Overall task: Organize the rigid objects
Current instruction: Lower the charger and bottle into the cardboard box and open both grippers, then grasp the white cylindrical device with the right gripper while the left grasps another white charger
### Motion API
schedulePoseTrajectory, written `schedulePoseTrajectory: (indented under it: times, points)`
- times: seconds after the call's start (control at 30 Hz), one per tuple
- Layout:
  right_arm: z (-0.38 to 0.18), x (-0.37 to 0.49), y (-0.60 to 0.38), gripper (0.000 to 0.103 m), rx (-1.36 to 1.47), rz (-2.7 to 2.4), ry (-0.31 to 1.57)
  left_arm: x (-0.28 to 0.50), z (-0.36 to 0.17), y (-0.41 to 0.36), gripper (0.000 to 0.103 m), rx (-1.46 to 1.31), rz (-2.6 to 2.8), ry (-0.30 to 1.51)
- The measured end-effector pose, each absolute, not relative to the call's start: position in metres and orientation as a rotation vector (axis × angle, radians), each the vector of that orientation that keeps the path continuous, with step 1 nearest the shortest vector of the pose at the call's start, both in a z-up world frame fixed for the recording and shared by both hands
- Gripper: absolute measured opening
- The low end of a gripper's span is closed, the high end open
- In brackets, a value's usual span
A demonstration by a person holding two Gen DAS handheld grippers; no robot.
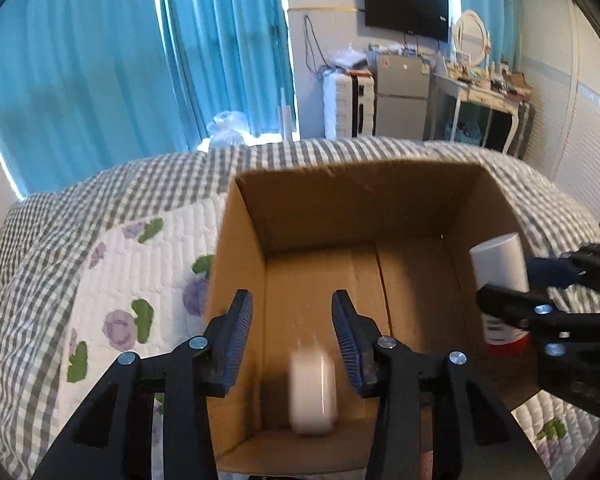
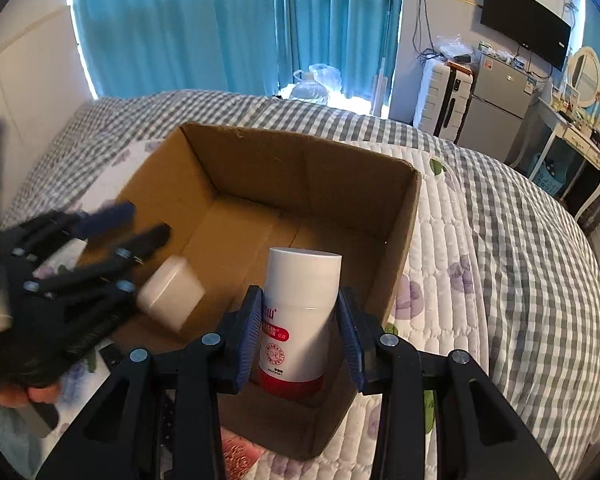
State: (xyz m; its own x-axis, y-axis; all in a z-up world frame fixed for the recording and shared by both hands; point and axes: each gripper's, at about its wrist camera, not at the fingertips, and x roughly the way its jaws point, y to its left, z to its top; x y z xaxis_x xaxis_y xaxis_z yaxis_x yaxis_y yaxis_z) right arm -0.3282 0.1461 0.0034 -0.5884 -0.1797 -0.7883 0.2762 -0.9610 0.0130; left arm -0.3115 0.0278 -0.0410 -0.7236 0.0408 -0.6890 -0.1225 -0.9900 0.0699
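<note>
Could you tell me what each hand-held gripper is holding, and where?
Right hand-held gripper clamps the white bottle around its middle; left hand-held gripper is open, holding nothing.

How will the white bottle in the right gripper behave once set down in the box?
The bottle looks rigid, so the right gripper shouldn't crush it. Tall and narrow, it may tip upright; cylindrical, it would probably roll in the box.

Brown cardboard box (image 2: pixel 308 168), plain inside. The bottle (image 2: pixel 300 312) was white with a red band and red label print; the small block (image 2: pixel 172 296) was off-white. Black gripper arms carried blue pads (image 1: pixel 236 340). Grey-and-white gingham edged a white quilt (image 1: pixel 100 280) with purple flowers and green leaves; the curtains (image 1: pixel 100 60) were turquoise.
</note>
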Motion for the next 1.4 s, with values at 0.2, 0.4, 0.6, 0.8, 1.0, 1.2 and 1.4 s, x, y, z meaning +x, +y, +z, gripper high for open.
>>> schedulePoseTrajectory:
  times: [0.2,0.4,0.6,0.8,1.0,1.2,1.4]
  points:
    - [0.019,-0.325,0.154,0.066,1.230,-2.636,0.057,-0.281,-0.011,0.013,0.050,-1.083,2.861,0.152]
    - [0.067,-0.263,0.155,0.069,1.133,-2.697,0.162,-0.213,0.023,0.000,0.086,-1.027,2.882,0.173]
    - [0.090,-0.179,0.147,0.079,1.110,-2.712,0.340,-0.133,0.036,-0.008,0.103,-1.027,2.892,0.178]
    - [0.060,-0.106,0.135,0.087,1.110,-2.625,0.361,-0.079,0.004,-0.008,0.103,-1.141,2.837,0.132]
    - [-0.020,-0.078,0.113,0.087,1.241,-2.478,0.371,-0.061,-0.039,-0.017,0.103,-1.184,2.908,0.088]
    - [-0.082,-0.088,0.097,0.087,1.379,-2.377,0.423,-0.073,-0.080,-0.026,0.103,-1.260,2.952,0.072]
    - [-0.109,-0.098,0.073,0.087,1.425,-2.326,0.555,-0.079,-0.100,-0.032,0.103,-1.316,2.931,0.070]
